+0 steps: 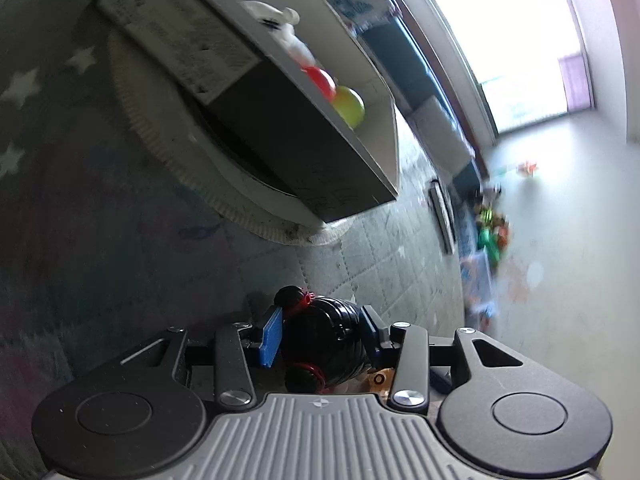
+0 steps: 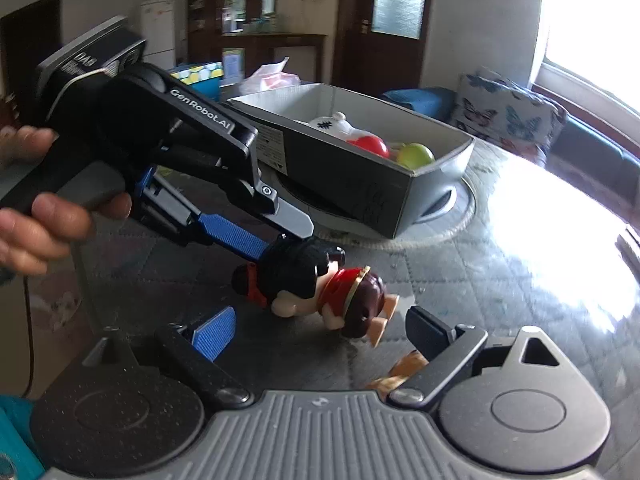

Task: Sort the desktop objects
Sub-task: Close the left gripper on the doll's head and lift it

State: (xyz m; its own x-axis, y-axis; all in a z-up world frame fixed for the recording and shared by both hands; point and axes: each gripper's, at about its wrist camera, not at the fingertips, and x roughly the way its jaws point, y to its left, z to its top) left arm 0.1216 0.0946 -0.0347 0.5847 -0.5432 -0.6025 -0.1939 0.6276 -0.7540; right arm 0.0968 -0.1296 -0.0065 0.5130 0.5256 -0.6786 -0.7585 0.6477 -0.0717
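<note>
Right gripper [image 2: 316,334] fingers spread, empty, pig figurine [image 2: 316,284] just ahead between them; left gripper [image 1: 322,334] fingers pinching its black body, so left is nearer. Figurine's long axis runs roughly across the right fingers, probably lifted just off the tabletop [image 2: 500,272]. Red cap, brown head. Grey box [image 2: 400,184] beyond, holding balls [image 2: 416,156]

both views close, sharing box [image 1: 280,92]

Quilted tbl cover [image 2: 500,280]; round mat [image 2: 440,232] on it, under grey box [image 2: 360,184]
</note>
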